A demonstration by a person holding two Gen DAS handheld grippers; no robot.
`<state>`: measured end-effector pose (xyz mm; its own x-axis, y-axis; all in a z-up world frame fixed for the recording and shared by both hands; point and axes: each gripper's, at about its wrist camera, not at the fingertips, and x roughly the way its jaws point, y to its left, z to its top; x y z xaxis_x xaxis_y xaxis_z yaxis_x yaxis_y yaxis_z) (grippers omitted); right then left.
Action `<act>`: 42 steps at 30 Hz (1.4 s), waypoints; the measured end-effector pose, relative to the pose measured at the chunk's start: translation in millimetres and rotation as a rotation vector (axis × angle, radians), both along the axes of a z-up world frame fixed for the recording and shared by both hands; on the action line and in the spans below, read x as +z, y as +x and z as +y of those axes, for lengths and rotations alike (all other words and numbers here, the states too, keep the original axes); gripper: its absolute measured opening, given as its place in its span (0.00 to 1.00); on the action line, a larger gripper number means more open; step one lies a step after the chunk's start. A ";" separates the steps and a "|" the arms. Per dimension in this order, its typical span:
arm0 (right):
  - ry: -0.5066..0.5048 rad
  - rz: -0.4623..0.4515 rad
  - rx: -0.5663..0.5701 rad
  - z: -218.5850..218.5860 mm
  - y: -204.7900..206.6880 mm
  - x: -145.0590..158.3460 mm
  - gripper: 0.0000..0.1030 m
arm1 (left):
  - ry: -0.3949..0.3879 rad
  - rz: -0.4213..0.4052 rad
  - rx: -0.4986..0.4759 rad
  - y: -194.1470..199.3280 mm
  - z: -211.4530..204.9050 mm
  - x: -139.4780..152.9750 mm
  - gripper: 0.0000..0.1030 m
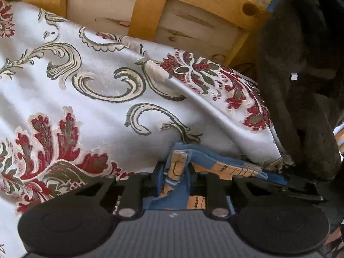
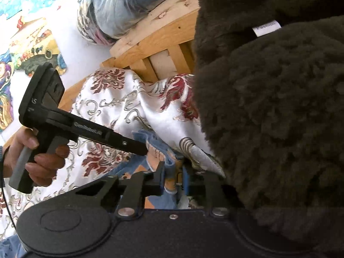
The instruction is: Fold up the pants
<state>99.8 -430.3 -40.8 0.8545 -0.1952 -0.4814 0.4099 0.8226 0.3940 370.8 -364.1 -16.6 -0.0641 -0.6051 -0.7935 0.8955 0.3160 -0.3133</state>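
Note:
The pants (image 1: pixel 217 163) are blue denim with orange stitched patches, and they lie bunched on a white floral cloth (image 1: pixel 107 86). In the left wrist view my left gripper (image 1: pixel 176 179) is shut on a fold of that denim, which is pinched between its pads. The right wrist view shows my right gripper (image 2: pixel 173 181) shut on another fold of the pants (image 2: pixel 155 150), close beside the first. The left gripper (image 2: pixel 143 148) reaches in from the left, held by a hand (image 2: pixel 43 161). Most of the pants is hidden under the grippers.
A dark fuzzy garment (image 2: pixel 279 107) with a white label hangs close on the right and also fills the right edge (image 1: pixel 301 64). A wooden slatted frame (image 1: pixel 148 10) stands behind the cloth. On it rests a plastic-wrapped bundle (image 2: pixel 120 6). A colourful picture (image 2: pixel 25 43) is on the wall.

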 end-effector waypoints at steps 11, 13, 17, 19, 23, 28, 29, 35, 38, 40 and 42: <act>-0.068 -0.066 0.017 16.7 -15.2 14.6 0.10 | -0.042 -0.098 0.011 -26.1 18.9 27.4 0.15; -0.096 -0.080 0.042 25.6 -21.8 20.2 0.09 | -0.053 -0.110 0.014 -32.8 21.0 37.6 0.15; -0.199 -0.114 0.117 50.7 -33.3 31.2 0.09 | -0.079 -0.134 0.008 -49.0 40.7 57.4 0.15; -0.248 -0.126 0.155 62.9 -35.0 35.9 0.09 | -0.090 -0.146 0.015 -54.8 54.2 67.4 0.15; -0.318 -0.160 0.220 82.0 -35.4 48.3 0.09 | -0.116 -0.166 0.050 -59.3 78.5 80.9 0.15; -0.363 -0.191 0.341 113.5 -32.8 61.8 0.09 | -0.150 -0.164 0.109 -56.0 126.7 93.3 0.15; -0.368 -0.194 0.371 120.8 -31.4 63.2 0.09 | -0.156 -0.162 0.118 -57.7 140.4 95.3 0.15; -0.379 -0.182 0.556 175.3 -28.4 62.5 0.09 | -0.177 -0.142 0.174 -67.7 211.5 90.7 0.15; -0.381 -0.160 0.628 199.9 -25.7 59.1 0.09 | -0.166 -0.130 0.200 -70.7 242.6 81.2 0.15; -0.391 -0.151 0.670 216.6 -25.6 58.3 0.09 | -0.165 -0.115 0.219 -73.2 262.5 74.6 0.15; -0.399 -0.143 0.713 232.8 -25.3 57.3 0.09 | -0.175 -0.112 0.238 -76.7 282.3 69.0 0.15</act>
